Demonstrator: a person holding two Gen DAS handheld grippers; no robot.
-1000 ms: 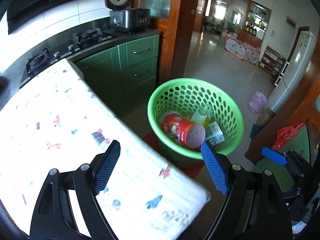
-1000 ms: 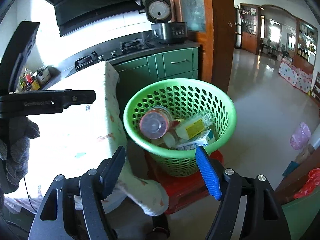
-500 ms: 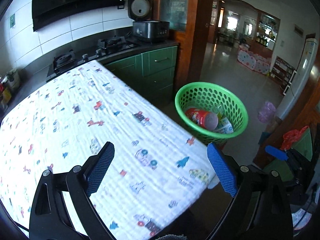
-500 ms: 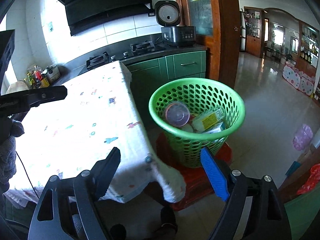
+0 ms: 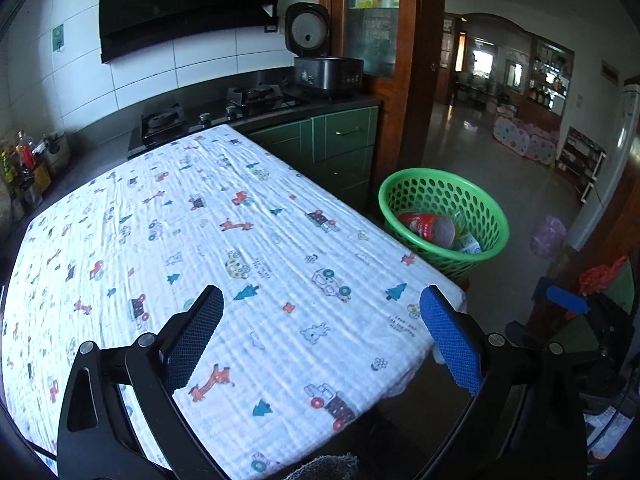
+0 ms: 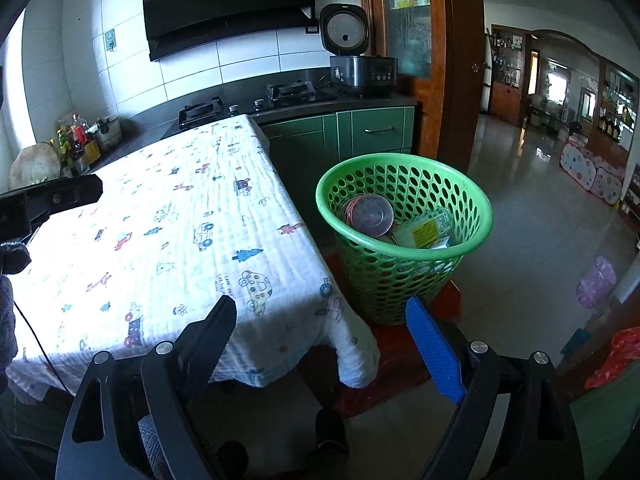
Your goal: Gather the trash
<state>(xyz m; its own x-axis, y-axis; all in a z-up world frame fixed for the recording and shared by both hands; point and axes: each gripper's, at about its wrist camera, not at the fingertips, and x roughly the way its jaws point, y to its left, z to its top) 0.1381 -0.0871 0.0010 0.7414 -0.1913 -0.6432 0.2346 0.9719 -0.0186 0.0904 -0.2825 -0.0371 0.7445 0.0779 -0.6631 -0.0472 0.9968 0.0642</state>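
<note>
Starting at the left, your left gripper (image 5: 320, 336) hangs over the tablecloth (image 5: 240, 240) with nothing between its pads, and its jaws are opening; the cloth in both views carries no trash that you can pick out, so a blind close here would only pinch the fabric and could drag the whole cloth toward the edge. The cloth's corner (image 6: 352, 364) already droops loose off the table near you, and snagging it with a finger would pull it further. Moving right, your right gripper (image 6: 320, 344) is also empty-handed, jaws opening, aimed at the gap between the table corner and the green basket (image 6: 472, 200). That basket sits on a red base (image 6: 400, 344) just beside the table, and it holds the collected trash: a red can (image 5: 432, 226) lying on its side, and a yellow-labelled packet (image 6: 430, 232) with other wrappers beside it. A careless sweep of the right gripper could knock the rim and tip the basket off its base, spilling everything onto the floor. Farther right, a pink bag (image 6: 598, 284) lies on the floor well apart from the basket; whether it counts as trash you cannot tell from here.
</note>
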